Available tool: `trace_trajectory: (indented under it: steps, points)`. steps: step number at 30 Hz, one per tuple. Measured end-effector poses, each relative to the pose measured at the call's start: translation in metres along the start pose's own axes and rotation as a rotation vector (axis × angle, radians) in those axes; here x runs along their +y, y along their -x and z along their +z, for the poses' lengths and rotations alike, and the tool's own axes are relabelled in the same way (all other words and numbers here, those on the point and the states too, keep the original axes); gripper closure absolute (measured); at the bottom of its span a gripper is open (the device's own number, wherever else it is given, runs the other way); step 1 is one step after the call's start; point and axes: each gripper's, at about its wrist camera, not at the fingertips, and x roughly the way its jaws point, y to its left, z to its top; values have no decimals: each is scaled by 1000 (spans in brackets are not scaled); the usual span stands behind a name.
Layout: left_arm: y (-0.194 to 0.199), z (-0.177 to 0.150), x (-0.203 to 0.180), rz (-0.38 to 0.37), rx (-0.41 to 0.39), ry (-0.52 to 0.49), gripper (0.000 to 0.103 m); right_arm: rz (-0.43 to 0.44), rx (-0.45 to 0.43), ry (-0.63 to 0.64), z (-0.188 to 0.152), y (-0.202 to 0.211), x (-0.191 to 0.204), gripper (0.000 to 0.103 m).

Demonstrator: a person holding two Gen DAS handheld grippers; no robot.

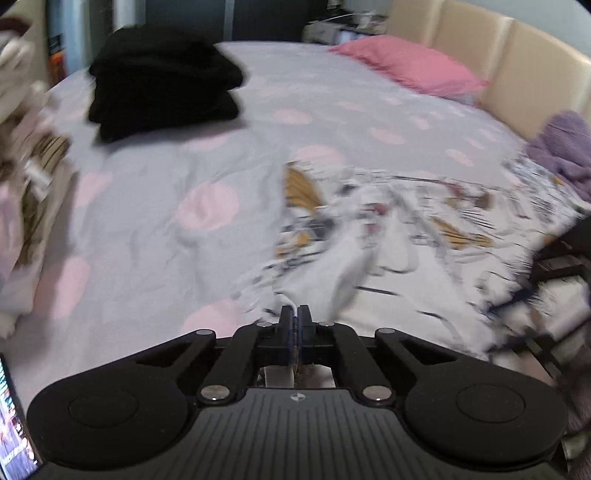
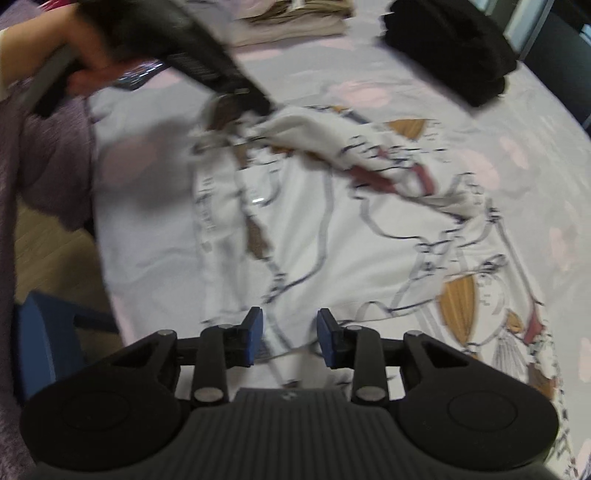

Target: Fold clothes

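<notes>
A white garment with a drawn cartoon print lies spread and rumpled on the grey bedsheet with pink spots. My left gripper is shut on a bunched fold of it, and white cloth rises from between the pads. From the right wrist view, the garment fills the middle, and the left gripper, held by a hand, pinches a lifted flap at the upper left. My right gripper stands open just over the garment's near edge, its blue pads apart.
A stack of folded black clothes sits at the far side of the bed. A pink pillow lies by the beige headboard. A purple fuzzy garment and folded beige clothes lie nearby.
</notes>
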Motion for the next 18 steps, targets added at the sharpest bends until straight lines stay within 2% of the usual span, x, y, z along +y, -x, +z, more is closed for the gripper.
trace_trajectory:
  steps: [6, 8, 11, 12, 13, 15, 16, 18]
  points:
    - [3, -13, -40, -103, 43, -139, 103, -51, -4, -88, 2, 4, -19, 67]
    - [-1, -18, -50, -115, 67, -181, 103, -55, 0, -95, 3, 2, -19, 67]
    - [-5, -22, -55, -130, 89, -193, 103, -57, 6, -91, 4, 0, -17, 64]
    - [-3, -22, -54, -136, 90, -185, 102, -57, 8, -89, 3, -1, -16, 60]
    - [-1, -21, -53, -141, 84, -175, 101, -60, 9, -88, 2, -2, -16, 58]
    - [8, -17, -45, -140, 39, -140, 87, -72, 9, -88, 2, -4, -17, 56]
    - [13, -14, -39, -127, 5, -113, 84, -83, 4, -90, 1, -4, -18, 55]
    - [21, -8, -28, -90, -60, -58, 82, -114, -14, -104, -1, -3, -22, 53]
